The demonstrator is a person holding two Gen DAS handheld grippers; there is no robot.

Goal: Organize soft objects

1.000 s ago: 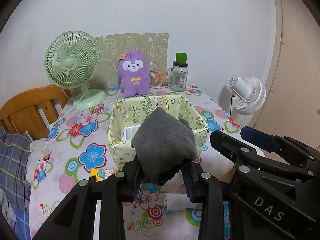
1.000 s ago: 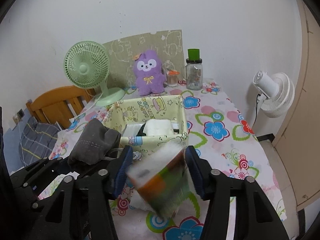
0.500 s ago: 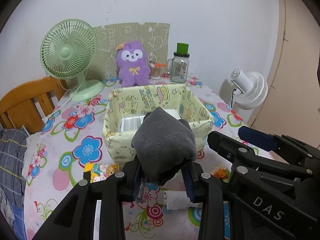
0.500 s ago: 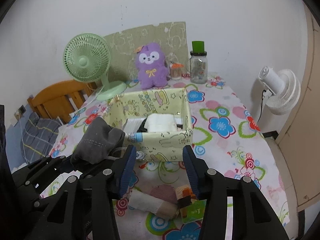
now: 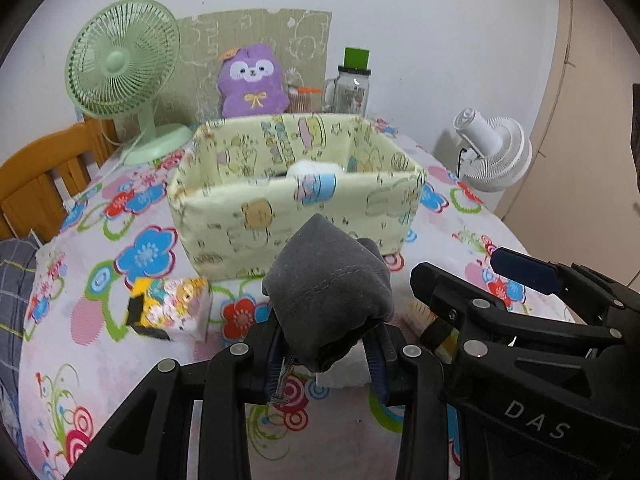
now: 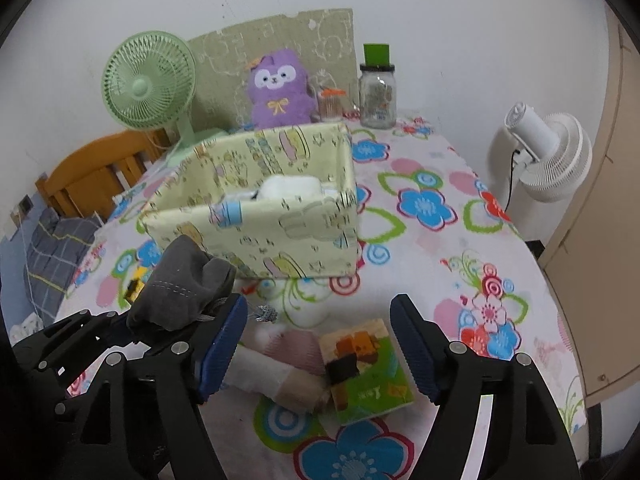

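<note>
My left gripper [image 5: 328,348] is shut on a grey drawstring pouch [image 5: 328,292], held above the flowered tablecloth in front of the yellow fabric box [image 5: 296,216]. From the right wrist view the pouch [image 6: 180,288] shows at the lower left. My right gripper [image 6: 318,320] has its jaws opening, and nothing is pressed between them. A green and orange tissue pack [image 6: 366,368] lies flat on the cloth under them, beside a white roll [image 6: 276,372]. Something white and soft [image 6: 290,188] sits inside the box [image 6: 280,232]. A yellow patterned pack [image 5: 172,308] lies left of the pouch.
A green desk fan [image 5: 120,60], a purple plush [image 5: 252,80] and a glass jar with a green lid [image 5: 352,88] stand along the back wall. A white fan [image 6: 548,152] is off the table's right edge. At the left stands a wooden chair [image 5: 36,176].
The right gripper has let go of the tissue pack, which now lies on the table, and its jaws stand wider. Both grippers have sunk toward the tablecloth. The left still grips the pouch.
</note>
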